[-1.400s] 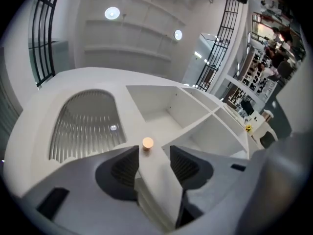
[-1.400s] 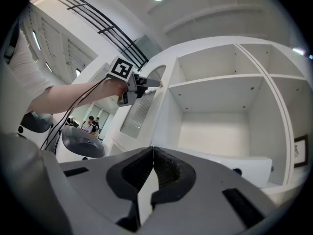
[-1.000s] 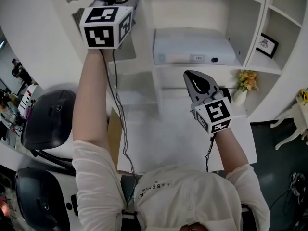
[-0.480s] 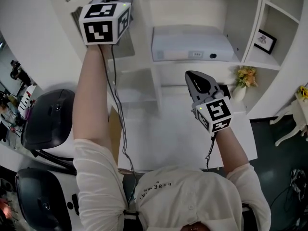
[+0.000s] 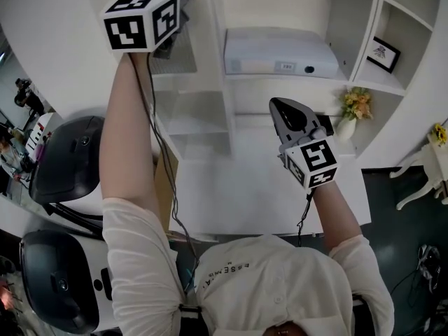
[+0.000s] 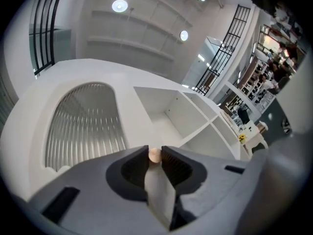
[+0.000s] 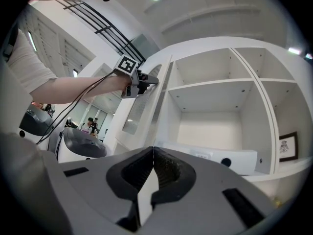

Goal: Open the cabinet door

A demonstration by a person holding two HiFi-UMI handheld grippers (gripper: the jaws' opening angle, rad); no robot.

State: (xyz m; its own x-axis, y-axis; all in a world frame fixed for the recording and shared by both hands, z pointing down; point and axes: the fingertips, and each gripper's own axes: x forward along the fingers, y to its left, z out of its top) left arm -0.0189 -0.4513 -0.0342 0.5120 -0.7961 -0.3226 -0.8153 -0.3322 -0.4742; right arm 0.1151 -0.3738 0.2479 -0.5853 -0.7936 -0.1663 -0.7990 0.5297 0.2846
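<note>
Cabinet door (image 7: 143, 99): white, arched ribbed-glass panel, at top L of white shelf unit (image 5: 364, 26). In right gripper view it stands at an angle to the shelf front, edge toward the camera.

L gripper (image 6: 154, 150): arm stretched up to the door. Jaws have just been closing and are now clamped on a small pale round knob (image 6: 154, 155), which sits right at the tips with a pad pressing on each side. Ribbed glass to the L of the jaws, open shelf bays to the R. Cable runs from this gripper down along the forearm.

R gripper (image 7: 152, 153): jaws pressed together, nothing between. Held lower, over white tabletop (image 5: 238, 194), well apart from the door, pointing at the open shelves.

Shelves:
- Flat white box (image 5: 280, 51), w/ small label and dark round spot on its front, in the bay just R of the door.
- Small framed picture (image 5: 381, 53) in the far R bay.
- Yellow flowers (image 5: 357, 103) in a white vase, on the ledge below it, near the R gripper.

Floor side, L of person: two black rounded chairs (image 5: 66, 166). White chair leg at far R edge, partly cut off.
</note>
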